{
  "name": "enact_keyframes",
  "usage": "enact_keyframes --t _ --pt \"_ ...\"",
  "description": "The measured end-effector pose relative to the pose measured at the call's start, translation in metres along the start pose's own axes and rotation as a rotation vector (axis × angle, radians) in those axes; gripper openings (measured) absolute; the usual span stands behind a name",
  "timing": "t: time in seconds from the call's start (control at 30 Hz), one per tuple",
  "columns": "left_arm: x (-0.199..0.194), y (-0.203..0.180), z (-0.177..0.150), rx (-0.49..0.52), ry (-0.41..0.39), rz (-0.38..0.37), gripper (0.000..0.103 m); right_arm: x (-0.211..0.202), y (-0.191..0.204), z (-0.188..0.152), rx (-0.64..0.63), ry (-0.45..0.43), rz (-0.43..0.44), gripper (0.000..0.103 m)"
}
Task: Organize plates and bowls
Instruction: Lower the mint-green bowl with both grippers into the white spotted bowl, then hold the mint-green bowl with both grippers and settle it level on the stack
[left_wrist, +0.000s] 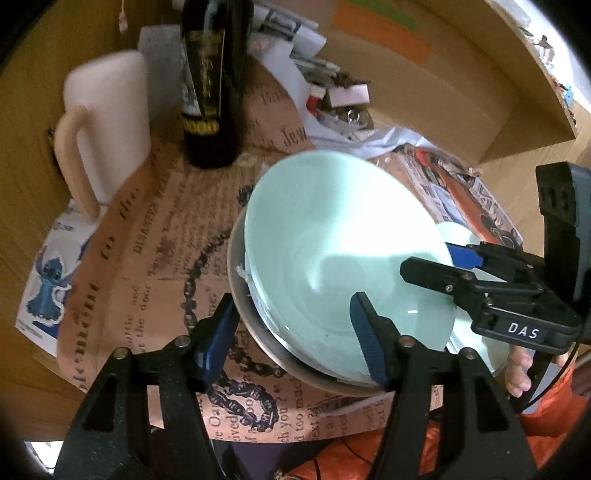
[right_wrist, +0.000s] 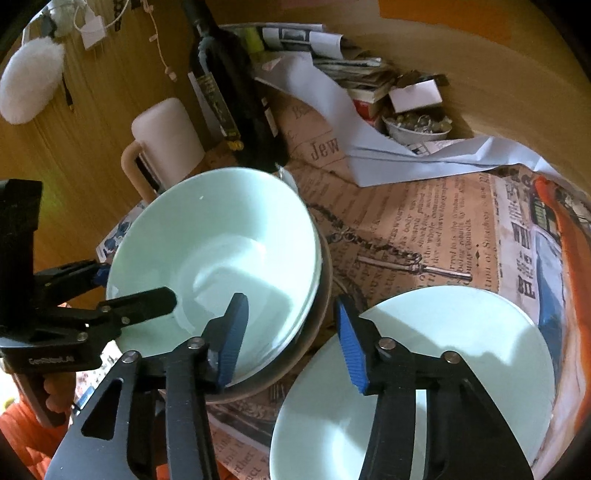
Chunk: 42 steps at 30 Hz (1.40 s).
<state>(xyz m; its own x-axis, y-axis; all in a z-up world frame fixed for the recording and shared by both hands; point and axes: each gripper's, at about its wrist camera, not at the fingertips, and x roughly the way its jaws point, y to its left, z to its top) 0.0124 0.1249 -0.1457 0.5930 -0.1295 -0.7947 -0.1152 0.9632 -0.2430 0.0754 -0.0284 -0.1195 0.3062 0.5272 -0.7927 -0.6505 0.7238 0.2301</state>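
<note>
— Mint-green bowl (left_wrist: 343, 258) sits tilted inside a grey bowl (left_wrist: 255, 332) on the printed paper (left_wrist: 147, 251). What can you read?

— My right gripper (right_wrist: 291, 343) carries "DAS" when seen from the left wrist camera; my left gripper (left_wrist: 291, 336) carries small writing that is too blurred. On the paper I read "Jew", then a fold cuts it.

— And the grippers?

— Both have fingers apart, holding nothing. A pale plate (right_wrist: 443, 369) lies beside the bowls, partly hidden by my right finger. The dark bottle's (right_wrist: 236, 103) label is unreadable.
</note>
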Motion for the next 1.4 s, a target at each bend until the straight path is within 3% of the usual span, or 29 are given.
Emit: enact_keyframes --t 0.33,0.77,1.4 --pt "0.007 -0.005 -0.002 0.018 0.008 0.002 0.062 0.006 0.006 -0.002 -0.012 -0.001 -0.023 0.042" --pt "0.007 -0.010 -0.002 -0.009 -0.024 0.080 0.058 0.003 0.007 -0.001 0.048 -0.038 -0.050 0.034" --pt "-0.016 -0.023 0.008 -0.024 -0.106 0.047 0.058 -0.024 0.009 0.002 0.059 -0.135 -0.075 0.032"
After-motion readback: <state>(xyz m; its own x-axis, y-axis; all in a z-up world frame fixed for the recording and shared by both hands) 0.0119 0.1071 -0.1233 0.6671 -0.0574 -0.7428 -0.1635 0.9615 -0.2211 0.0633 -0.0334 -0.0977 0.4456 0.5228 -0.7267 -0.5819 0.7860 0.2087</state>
